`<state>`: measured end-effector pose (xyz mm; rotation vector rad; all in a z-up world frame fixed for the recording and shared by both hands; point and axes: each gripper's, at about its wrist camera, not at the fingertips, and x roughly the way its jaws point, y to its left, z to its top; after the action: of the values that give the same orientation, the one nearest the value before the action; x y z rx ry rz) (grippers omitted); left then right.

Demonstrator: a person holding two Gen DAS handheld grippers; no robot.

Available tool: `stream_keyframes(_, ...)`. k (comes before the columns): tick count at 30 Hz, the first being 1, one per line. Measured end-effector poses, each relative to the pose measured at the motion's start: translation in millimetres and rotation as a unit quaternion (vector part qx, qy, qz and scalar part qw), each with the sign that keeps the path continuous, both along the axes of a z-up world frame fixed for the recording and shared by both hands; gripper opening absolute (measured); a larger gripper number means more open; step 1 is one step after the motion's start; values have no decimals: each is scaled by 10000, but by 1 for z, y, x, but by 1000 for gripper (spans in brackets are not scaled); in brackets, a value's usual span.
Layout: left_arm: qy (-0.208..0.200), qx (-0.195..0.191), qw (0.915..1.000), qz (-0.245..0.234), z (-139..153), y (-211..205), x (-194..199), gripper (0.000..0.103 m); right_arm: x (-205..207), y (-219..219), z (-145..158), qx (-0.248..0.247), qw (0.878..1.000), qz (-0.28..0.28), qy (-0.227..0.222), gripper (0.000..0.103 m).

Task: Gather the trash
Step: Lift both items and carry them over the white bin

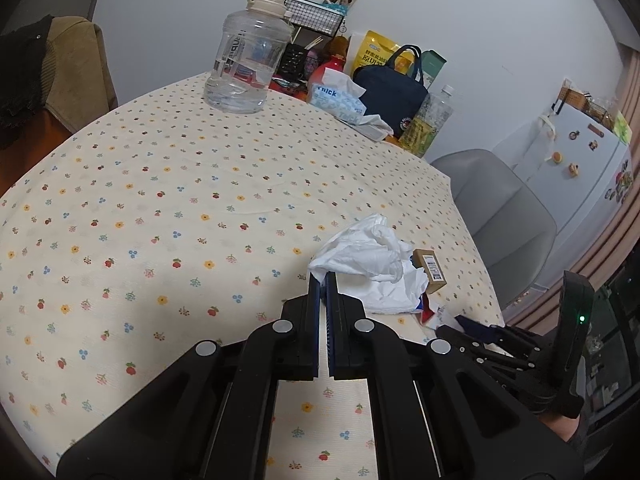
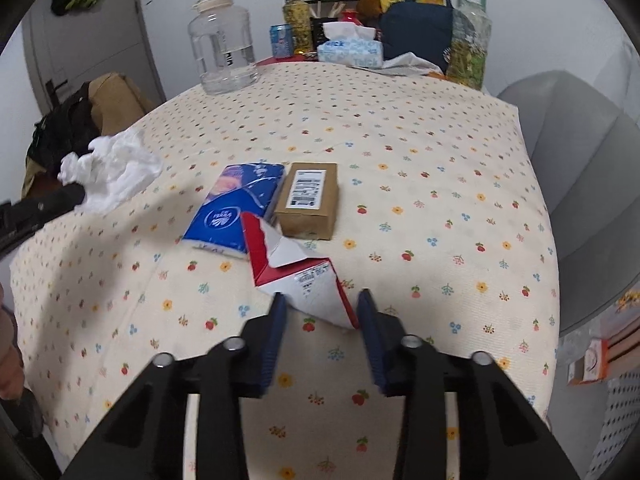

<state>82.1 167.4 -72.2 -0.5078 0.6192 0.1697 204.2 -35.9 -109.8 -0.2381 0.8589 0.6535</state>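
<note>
Right tool (image 2: pixel 322 304) astride torn red-white packet (image 2: pixel 304 276), long axis diagonal.

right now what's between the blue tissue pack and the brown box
Nothing: in the right wrist view the blue tissue pack and the brown box lie side by side, nearly touching, with only a thin shadowed gap.

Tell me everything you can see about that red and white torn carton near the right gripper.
The torn carton looks like thin cardboard, red outside and white inside, ripped open and flattened, with a small printed label. It lies on the flowered tablecloth, its upper end overlapping the blue tissue pack and close beside the brown box. Its lower corner sits between the right gripper fingers, which look apart from it.
</note>
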Motion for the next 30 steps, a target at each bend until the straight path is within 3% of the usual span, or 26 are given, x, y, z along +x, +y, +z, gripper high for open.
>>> stream_keyframes(6,-54,31,10000,-69,6,-6,0,3,-4,-8,7,202,9997,-9,94,7)
stream_keyframes(10,-123,61,9998,-175,13,-14,3,3,-10,-20,14,362,9993,-72,64,3)
stream_keyframes(30,-387,387,9919,-1142,49,-101,44,3,-28,-131,52,1210,9884,-898,-199,3)
